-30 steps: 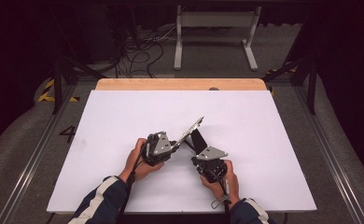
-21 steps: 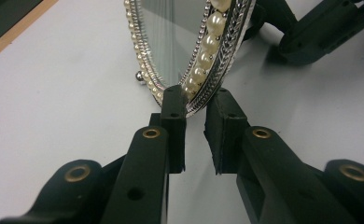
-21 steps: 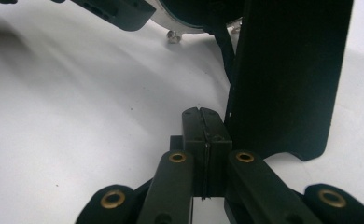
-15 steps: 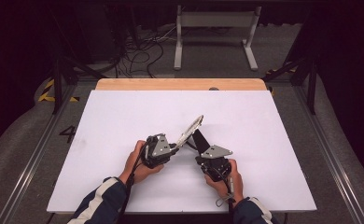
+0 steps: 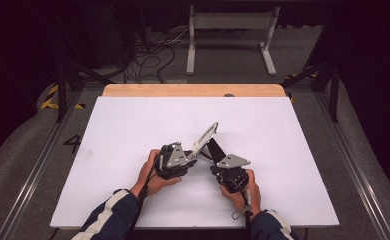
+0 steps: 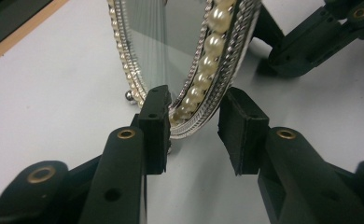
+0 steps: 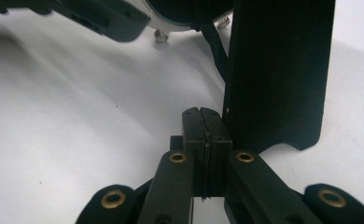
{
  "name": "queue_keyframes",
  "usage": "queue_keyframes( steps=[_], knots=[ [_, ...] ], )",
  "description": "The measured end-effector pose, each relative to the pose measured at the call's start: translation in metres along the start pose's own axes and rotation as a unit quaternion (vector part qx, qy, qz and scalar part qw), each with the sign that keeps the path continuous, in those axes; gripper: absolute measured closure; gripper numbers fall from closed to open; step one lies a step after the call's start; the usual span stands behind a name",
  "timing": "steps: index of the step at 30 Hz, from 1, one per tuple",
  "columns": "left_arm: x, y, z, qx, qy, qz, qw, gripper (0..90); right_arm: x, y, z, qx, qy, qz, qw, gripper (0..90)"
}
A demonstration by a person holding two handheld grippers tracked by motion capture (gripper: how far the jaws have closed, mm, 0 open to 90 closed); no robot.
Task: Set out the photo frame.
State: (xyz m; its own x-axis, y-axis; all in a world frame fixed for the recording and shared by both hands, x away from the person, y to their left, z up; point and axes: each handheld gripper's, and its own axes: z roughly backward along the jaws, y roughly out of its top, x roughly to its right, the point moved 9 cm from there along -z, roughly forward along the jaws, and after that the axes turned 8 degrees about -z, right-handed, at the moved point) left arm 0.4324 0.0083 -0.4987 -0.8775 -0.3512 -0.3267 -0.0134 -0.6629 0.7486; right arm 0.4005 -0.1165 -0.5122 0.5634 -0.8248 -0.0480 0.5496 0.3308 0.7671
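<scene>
An oval mirror frame (image 5: pixel 204 137) with a silver and pearl rim (image 6: pixel 208 60) stands tilted on the white table (image 5: pixel 123 130), propped by a black back stand (image 5: pixel 214 148). My left gripper (image 5: pixel 193 154) is open, its jaws either side of the rim's lower edge (image 6: pixel 185 114). The left pad (image 6: pixel 154 121) touches the rim and the right pad (image 6: pixel 241 130) stands clear of it. My right gripper (image 7: pixel 207 135) is shut with nothing seen between its jaws, just left of the black stand (image 7: pixel 278 70). In the high view it sits behind the frame (image 5: pixel 222 162).
The white board covers a wooden table whose far edge (image 5: pixel 193 90) shows at the back. Beyond it lie floor cables (image 5: pixel 148 55) and a grey metal stand (image 5: pixel 230 35). Metal rails (image 5: pixel 353 165) run along both sides of the table.
The right hand and its gripper have shifted slightly to the right. The frame and the left gripper have barely moved.
</scene>
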Motion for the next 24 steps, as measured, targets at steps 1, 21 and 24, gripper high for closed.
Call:
queue_keyframes(
  steps=[1, 21, 24],
  knots=[
    [-0.001, 0.000, 0.000, 0.005, 0.002, 0.006, 1.0000, 67.9, 0.000, 0.001, 0.000, 0.002, 0.000, 0.000, 1.0000, 90.0],
    [0.008, 0.003, 0.006, -0.013, 0.010, -0.047, 0.9987, 74.8, 0.003, -0.005, 0.003, -0.004, -0.007, -0.004, 1.0000, 90.0],
    [0.009, 0.003, 0.008, -0.014, 0.011, -0.052, 0.9985, 75.9, 0.004, -0.006, 0.002, -0.006, -0.008, -0.003, 1.0000, 90.0]
  ],
)
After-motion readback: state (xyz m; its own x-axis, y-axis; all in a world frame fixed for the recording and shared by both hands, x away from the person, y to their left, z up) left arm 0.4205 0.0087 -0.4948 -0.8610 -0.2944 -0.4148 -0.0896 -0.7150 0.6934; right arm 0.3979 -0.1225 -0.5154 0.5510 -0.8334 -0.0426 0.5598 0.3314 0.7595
